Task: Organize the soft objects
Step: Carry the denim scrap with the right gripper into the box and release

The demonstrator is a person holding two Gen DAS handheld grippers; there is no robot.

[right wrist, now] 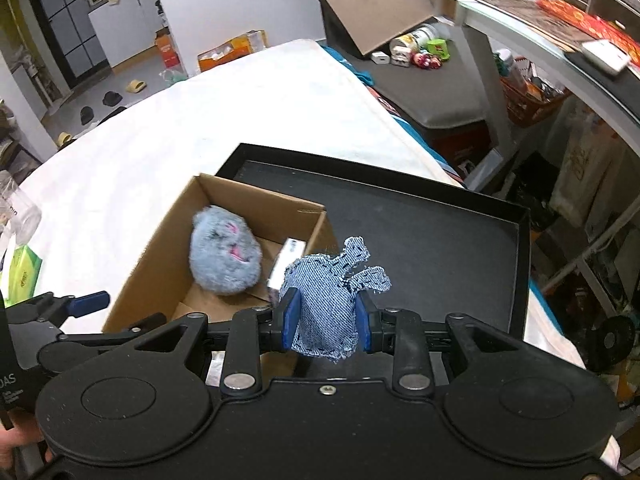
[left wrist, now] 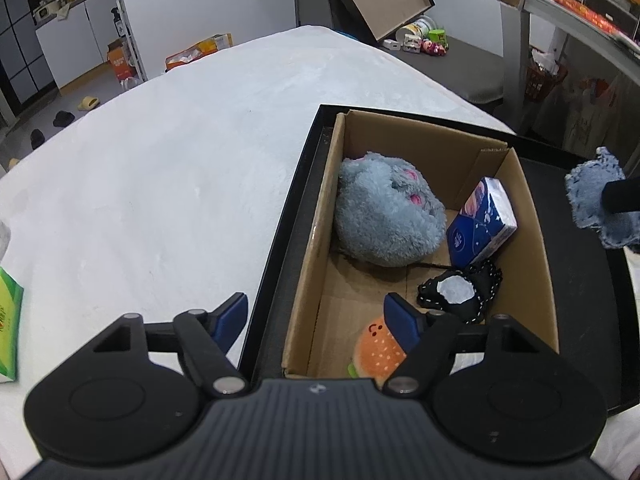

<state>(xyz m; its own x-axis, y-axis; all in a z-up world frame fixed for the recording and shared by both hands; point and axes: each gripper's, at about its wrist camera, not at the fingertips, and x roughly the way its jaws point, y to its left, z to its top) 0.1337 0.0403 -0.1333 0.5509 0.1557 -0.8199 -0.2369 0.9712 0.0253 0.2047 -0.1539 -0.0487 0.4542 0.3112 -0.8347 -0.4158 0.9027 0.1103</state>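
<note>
Four soft things already lie in the cardboard box (left wrist: 432, 216) seen from the left wrist: a fluffy grey plush (left wrist: 384, 212), a blue tissue pack (left wrist: 482, 222) leaning on the far wall, a black stitched pouch (left wrist: 460, 290) and a small burger plush (left wrist: 378, 350) nearest the camera. The box sits in a black tray (left wrist: 288, 216) on the white bed (left wrist: 168, 152). The left claw (left wrist: 316, 316) stands open with nothing between its blue pads, one finger over the bed, the other over the box. At the right edge a denim shape (left wrist: 596, 200) hangs in the air.

From the right wrist, the right claw (right wrist: 326, 320) is closed narrowly on that denim toy (right wrist: 328, 296), pads pinching its body from both sides, above the tray just beside the box. The toy looks light, limp and frayed at the edges; its ear-like flaps droop freely. It probably squashes under grip and cannot crack, so a mid-body pinch like this one seems safest, since a hold on a flap would likely let it swing or slip. The grey plush (right wrist: 224, 258) probably needs a wider bite.
</note>
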